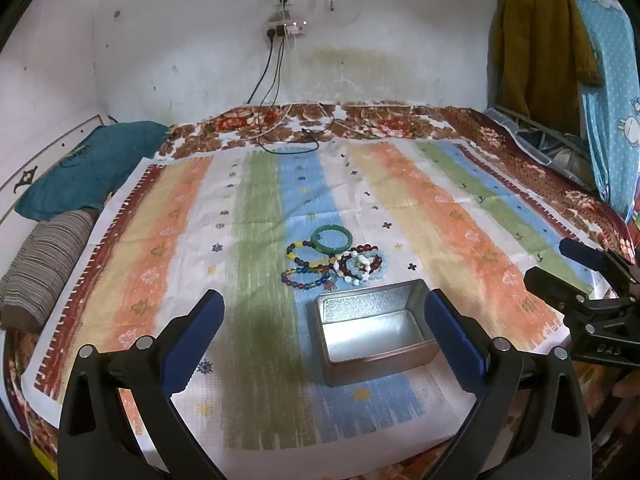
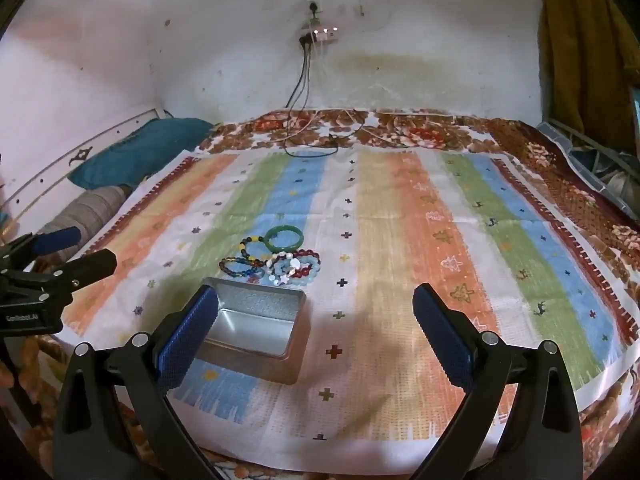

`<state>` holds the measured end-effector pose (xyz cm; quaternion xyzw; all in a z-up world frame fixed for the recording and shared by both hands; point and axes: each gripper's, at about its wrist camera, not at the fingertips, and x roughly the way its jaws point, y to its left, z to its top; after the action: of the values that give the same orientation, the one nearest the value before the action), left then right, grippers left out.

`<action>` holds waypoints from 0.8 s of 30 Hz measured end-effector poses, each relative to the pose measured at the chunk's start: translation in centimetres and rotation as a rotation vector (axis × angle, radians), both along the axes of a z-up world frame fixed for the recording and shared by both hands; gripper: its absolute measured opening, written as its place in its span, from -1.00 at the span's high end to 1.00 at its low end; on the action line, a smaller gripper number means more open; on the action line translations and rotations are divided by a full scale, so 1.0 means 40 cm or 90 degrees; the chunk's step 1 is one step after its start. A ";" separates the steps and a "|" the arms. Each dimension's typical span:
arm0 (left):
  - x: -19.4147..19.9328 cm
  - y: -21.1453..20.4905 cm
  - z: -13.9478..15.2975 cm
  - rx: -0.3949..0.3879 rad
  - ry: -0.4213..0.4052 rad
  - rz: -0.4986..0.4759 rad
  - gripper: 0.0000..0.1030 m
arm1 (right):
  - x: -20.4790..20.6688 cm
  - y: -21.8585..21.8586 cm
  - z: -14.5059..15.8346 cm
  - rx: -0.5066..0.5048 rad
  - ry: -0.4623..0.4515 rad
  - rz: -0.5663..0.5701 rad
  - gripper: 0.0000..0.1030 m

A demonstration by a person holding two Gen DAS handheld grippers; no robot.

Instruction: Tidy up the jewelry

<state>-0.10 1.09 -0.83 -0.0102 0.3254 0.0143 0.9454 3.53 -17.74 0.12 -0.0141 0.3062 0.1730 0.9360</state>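
A pile of bead bracelets point(image 1: 340, 266) lies on the striped cloth point(image 1: 180, 240), with a green bangle point(image 1: 332, 239) at its far edge. An open, empty metal tin point(image 1: 374, 332) sits just in front of the pile. My left gripper point(image 1: 324, 320) is open and empty, held above the cloth with the tin between its fingers. In the right wrist view the bracelets point(image 2: 276, 264), bangle point(image 2: 284, 238) and tin point(image 2: 256, 328) lie to the left. My right gripper point(image 2: 316, 320) is open and empty, right of the tin. Each gripper shows at the other view's edge.
The cloth covers a bed with a floral blanket point(image 1: 380, 124). A teal pillow point(image 1: 80, 168) and a striped bolster point(image 1: 44, 268) lie at the left. Charger cables point(image 1: 288, 136) hang from a wall socket onto the bed's far side. Clothes point(image 1: 540, 48) hang at the right.
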 end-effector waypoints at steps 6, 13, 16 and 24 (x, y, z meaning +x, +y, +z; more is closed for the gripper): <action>0.009 0.001 0.006 -0.011 0.016 0.005 -0.89 | -0.001 0.005 0.005 -0.005 -0.007 0.000 -0.92; 0.014 0.000 0.014 -0.004 0.027 0.008 -0.89 | 0.000 0.006 0.013 -0.009 -0.010 0.000 -0.92; 0.016 -0.001 0.015 -0.004 0.030 0.008 -0.89 | 0.002 0.007 0.016 -0.010 -0.008 0.002 -0.92; 0.017 0.001 0.012 -0.005 0.028 0.012 -0.89 | 0.012 0.014 0.021 -0.013 -0.019 0.000 -0.92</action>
<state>0.58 1.13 -0.35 -0.0166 0.3459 0.0219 0.9379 4.03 -17.19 0.95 -0.0259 0.2941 0.1695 0.9403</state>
